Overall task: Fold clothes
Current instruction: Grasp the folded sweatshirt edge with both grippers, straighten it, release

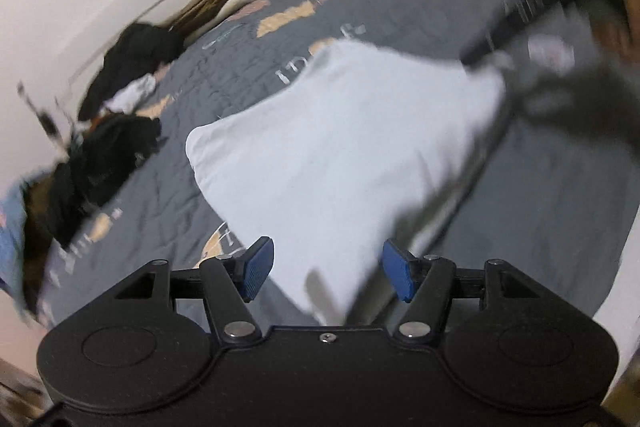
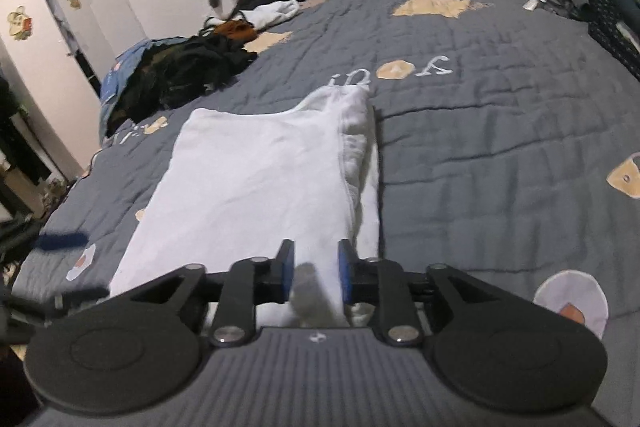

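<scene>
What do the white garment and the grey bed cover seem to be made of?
White garment: probably soft knitted cotton with a matte finish; it lies limp, with gentle creases and a thicker folded edge on one side.

Grey bed cover: apparently quilted woven fabric, padded; stitched lines make a puffy grid, and beige patches and pale letters look sewn on. The exact fibre of either cannot be told.

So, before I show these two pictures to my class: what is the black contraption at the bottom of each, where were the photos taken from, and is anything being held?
Each picture comes from a camera on a hand-held tool with two blue-padded fingers; a person holds one in each hand. The left gripper is open, above a white garment. The right gripper is narrower, its fingers either side of that garment's near edge, apparently not pinching it. The garment lies part-folded on a grey quilt, with dark clothes heaped nearby.
</scene>
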Demonstrator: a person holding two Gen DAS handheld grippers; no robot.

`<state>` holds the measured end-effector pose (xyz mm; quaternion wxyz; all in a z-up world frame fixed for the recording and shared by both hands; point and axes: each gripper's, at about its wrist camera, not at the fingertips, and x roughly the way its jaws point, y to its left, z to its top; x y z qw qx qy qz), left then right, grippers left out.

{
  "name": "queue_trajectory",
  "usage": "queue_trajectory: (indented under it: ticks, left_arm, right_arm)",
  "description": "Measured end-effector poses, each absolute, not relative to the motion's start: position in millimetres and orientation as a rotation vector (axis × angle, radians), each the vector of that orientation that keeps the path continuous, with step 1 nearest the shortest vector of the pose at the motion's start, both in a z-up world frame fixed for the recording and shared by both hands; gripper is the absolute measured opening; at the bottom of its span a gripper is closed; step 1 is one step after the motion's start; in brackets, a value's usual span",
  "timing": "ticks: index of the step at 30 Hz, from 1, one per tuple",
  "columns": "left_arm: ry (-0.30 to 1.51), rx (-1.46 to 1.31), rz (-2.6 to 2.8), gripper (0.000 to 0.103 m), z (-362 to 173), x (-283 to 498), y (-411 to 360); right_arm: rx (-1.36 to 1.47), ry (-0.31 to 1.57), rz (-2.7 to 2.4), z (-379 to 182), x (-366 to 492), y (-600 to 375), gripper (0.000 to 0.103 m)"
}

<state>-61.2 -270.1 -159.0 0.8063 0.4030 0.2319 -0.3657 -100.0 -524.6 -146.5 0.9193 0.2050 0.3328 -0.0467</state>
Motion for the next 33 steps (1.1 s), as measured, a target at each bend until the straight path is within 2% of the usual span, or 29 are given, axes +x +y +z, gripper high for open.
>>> queue_trajectory:
  ticks: [4, 5, 6, 7, 8, 9, 10, 11, 14, 16, 19, 21, 23, 24, 25, 29, 31, 32, 33]
  left_arm:
    - [0.447, 1.017, -0.754, 0.057, -183, -72, -281]
    - [0.443, 1.031, -0.737, 0.047, -186, -71, -282]
    - [0.442, 1.037, -0.719, 0.03, -188, -68, -283]
    - [0.44, 1.042, -0.702, 0.023, -190, -66, -284]
    - [0.44, 1.035, -0.693, 0.016, -190, -65, -283]
    - [0.444, 1.025, -0.696, 0.01, -188, -64, -280]
    - [0.445, 1.025, -0.698, 0.009, -186, -64, -278]
    - [0.444, 1.035, -0.694, 0.007, -184, -65, -276]
    - [0.451, 1.074, -0.679, 0.007, -180, -68, -271]
    - [0.462, 1.098, -0.669, 0.012, -185, -68, -271]
    - [0.444, 1.1, -0.674, 0.023, -191, -71, -274]
    - [0.391, 1.109, -0.679, 0.034, -192, -78, -280]
    - [0.36, 1.102, -0.68, 0.033, -193, -80, -285]
    - [0.375, 1.108, -0.674, 0.015, -195, -77, -287]
    - [0.402, 1.118, -0.665, 0.006, -198, -73, -288]
    - [0.433, 1.143, -0.676, 0.007, -202, -71, -275]
    - [0.465, 1.111, -0.705, 0.011, -196, -73, -268]
    - [0.483, 1.092, -0.721, 0.017, -192, -74, -264]
    - [0.514, 1.04, -0.742, 0.027, -184, -72, -259]
  right_arm:
    - [0.41, 0.697, -0.101, -149, -102, -521, 0.03]
    - [0.41, 0.703, -0.102, -150, -101, -520, 0.03]
    - [0.41, 0.709, -0.103, -152, -100, -519, 0.03]
    - [0.41, 0.715, -0.105, -153, -100, -519, 0.03]
    - [0.407, 0.718, -0.108, -154, -100, -518, 0.03]
    - [0.403, 0.721, -0.111, -154, -100, -517, 0.025]
    - [0.398, 0.724, -0.115, -155, -100, -517, 0.021]
    - [0.396, 0.726, -0.116, -156, -100, -516, 0.011]
    - [0.4, 0.707, -0.103, -152, -104, -516, 0.007]
    - [0.409, 0.68, -0.08, -145, -109, -514, 0.007]
    - [0.369, 0.691, -0.059, -144, -109, -507, 0.007]
    - [0.328, 0.722, -0.077, -150, -105, -503, 0.007]
    - [0.31, 0.734, -0.091, -154, -102, -502, 0.007]
    - [0.307, 0.731, -0.095, -154, -102, -502, 0.007]
    - [0.306, 0.726, -0.098, -153, -102, -502, 0.007]
    - [0.301, 0.725, -0.102, -156, -102, -501, 0.007]
    - [0.297, 0.731, -0.102, -158, -102, -501, 0.007]
    - [0.293, 0.735, -0.1, -158, -102, -500, 0.007]
    - [0.295, 0.739, -0.095, -158, -102, -501, 0.008]
